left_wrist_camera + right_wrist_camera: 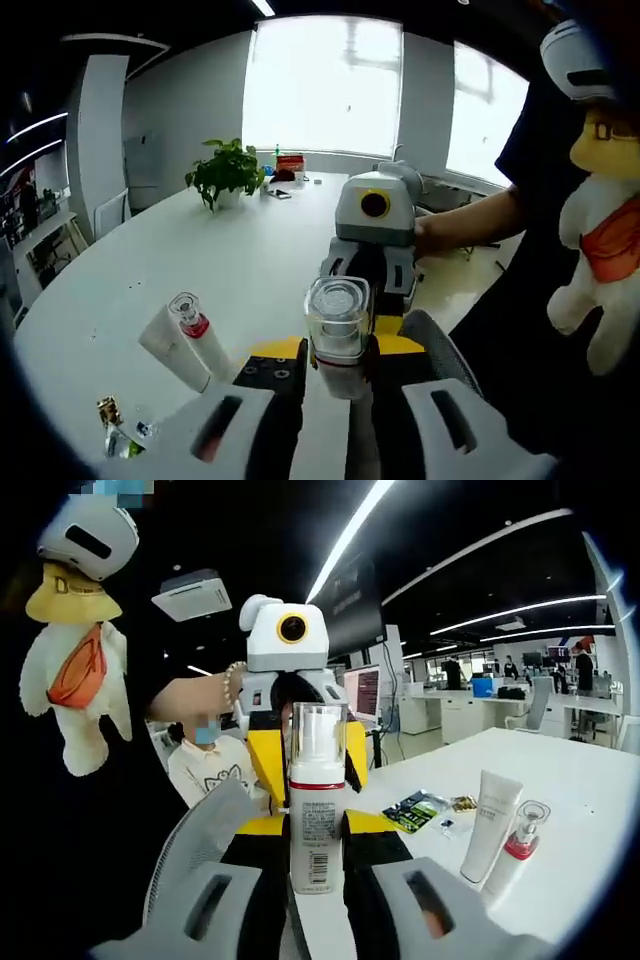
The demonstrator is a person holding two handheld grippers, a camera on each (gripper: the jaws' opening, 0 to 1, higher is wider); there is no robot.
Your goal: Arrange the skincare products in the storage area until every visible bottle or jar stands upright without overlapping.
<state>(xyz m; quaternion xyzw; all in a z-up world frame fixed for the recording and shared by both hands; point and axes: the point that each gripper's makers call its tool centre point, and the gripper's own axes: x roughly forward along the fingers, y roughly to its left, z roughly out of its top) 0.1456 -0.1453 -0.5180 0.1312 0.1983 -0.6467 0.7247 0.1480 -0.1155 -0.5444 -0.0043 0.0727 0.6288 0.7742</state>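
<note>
The pump bottle (317, 800), white with a clear cap and a red band, is off the table (590, 810) and held between both grippers, which face each other. In the right gripper view it stands upright at the centre, the right gripper (318, 880) clenched on its lower body and the left gripper (305, 745) at 12 o'clock behind it. In the left gripper view the bottle (338, 325) sits cap-forward between the jaws of the left gripper (335, 385), with the right gripper (372, 255) just beyond it at 12 o'clock. Both seem to clamp it, a hand-over in my judgement.

On the table a white tube (491, 825) and a small red-collared bottle (515, 850) lean together at 3 o'clock of the held bottle, touching and tilted. A dark sachet (418, 810) and a gold item (462, 803) lie flat nearby.

I judge the task as early: no product stands placed yet; the bottle must be set down and the leaning pair separated and stood up.
</note>
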